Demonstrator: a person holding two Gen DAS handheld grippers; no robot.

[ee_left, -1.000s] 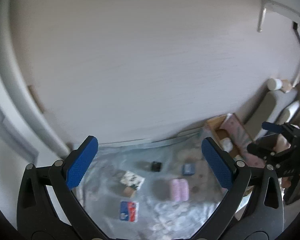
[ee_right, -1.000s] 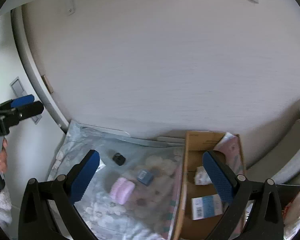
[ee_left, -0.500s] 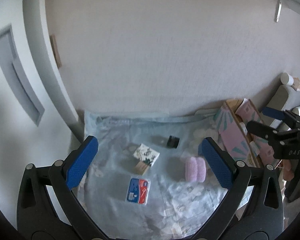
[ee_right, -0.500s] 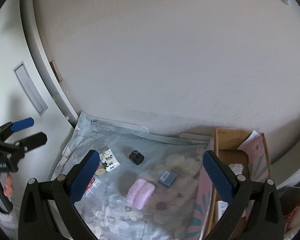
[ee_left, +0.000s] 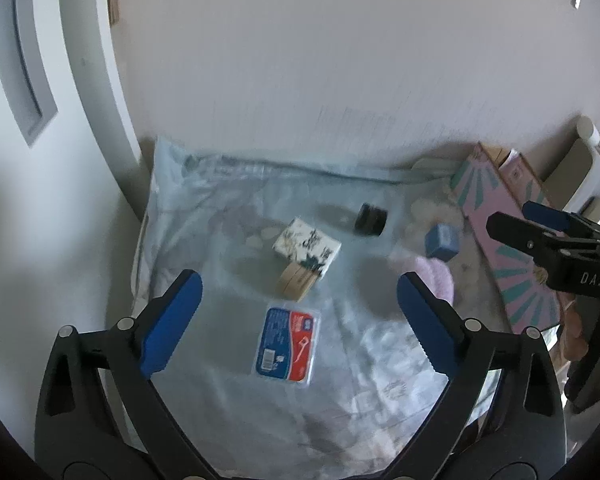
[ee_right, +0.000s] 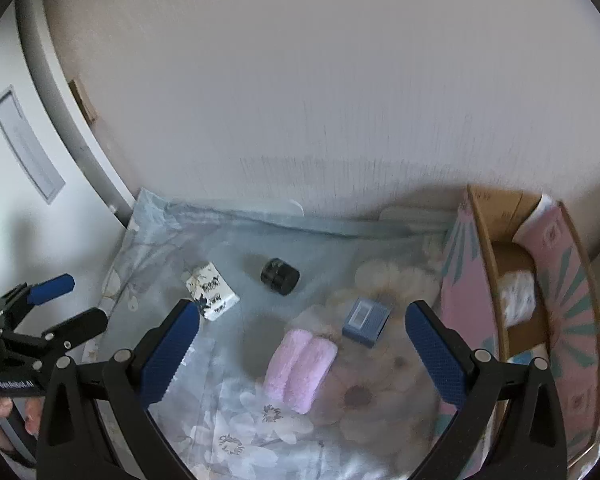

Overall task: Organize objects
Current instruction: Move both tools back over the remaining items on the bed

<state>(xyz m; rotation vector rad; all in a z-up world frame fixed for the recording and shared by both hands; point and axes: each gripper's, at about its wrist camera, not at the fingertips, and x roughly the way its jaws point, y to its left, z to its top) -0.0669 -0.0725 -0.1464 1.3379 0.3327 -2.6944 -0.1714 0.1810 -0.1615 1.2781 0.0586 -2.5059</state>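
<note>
Cloth [ee_left: 228,380] with a flower print lies against the wall, and on it I see a red-and-blue packet [ee_left: 287,346], a patterned box [ee_left: 306,245], a black jar [ee_left: 371,220], a small blue box [ee_right: 367,321] and a pink roll [ee_right: 302,370]. My left gripper [ee_left: 298,322] is closing from wide, nothing between its fingers. My right gripper [ee_right: 302,350] stands wide, empty. A cardboard box [ee_right: 540,280] sits right.

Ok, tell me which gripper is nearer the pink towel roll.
Right. The right gripper hangs directly over the pink towel roll, open; the left gripper sits off to its side, fingers closing on nothing.
</note>
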